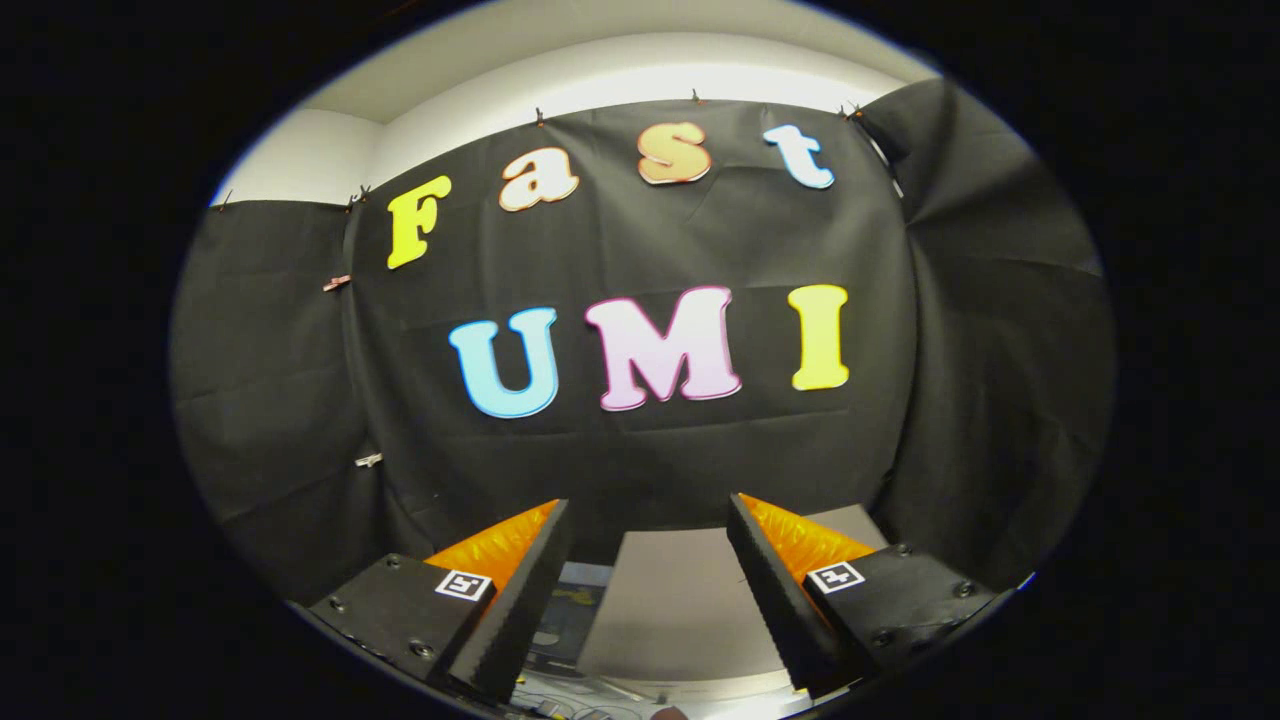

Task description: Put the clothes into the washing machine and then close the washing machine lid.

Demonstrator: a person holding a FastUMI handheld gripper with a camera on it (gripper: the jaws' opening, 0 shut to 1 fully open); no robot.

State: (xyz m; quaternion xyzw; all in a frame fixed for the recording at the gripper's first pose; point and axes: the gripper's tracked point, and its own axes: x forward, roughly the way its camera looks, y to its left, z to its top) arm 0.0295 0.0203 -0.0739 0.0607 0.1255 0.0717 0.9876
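While the claw (pixel 648 545) points level at the black cloth wall (pixel 640 440) of the booth, its two fingers stand wide apart with nothing between them: it is released, gripping nothing and touching nothing. Through the gap between the fingers a pale flat surface (pixel 680 600) shows, likely a table or the top of some appliance, and low beside the left finger lies a small bluish patch (pixel 575 600) with a yellow mark on it, too cramped to identify.

Neither the clothes nor the washing machine can be made out from here; they probably sit below the line of the fingers, so the claw will need to tip downward before anything can be found.

As a judgement from the task alone, clothes should be light, soft and floppy, with no stiff edge to hold. They will sag and trail from whatever point is pinched, and a thin single layer may slip free. Taking a bunched fold near the middle of the garment, with both fingers biting well into the cloth, looks the safer hold, so less hangs loose to catch on the machine's rim. The present wide opening suits that kind of grab.
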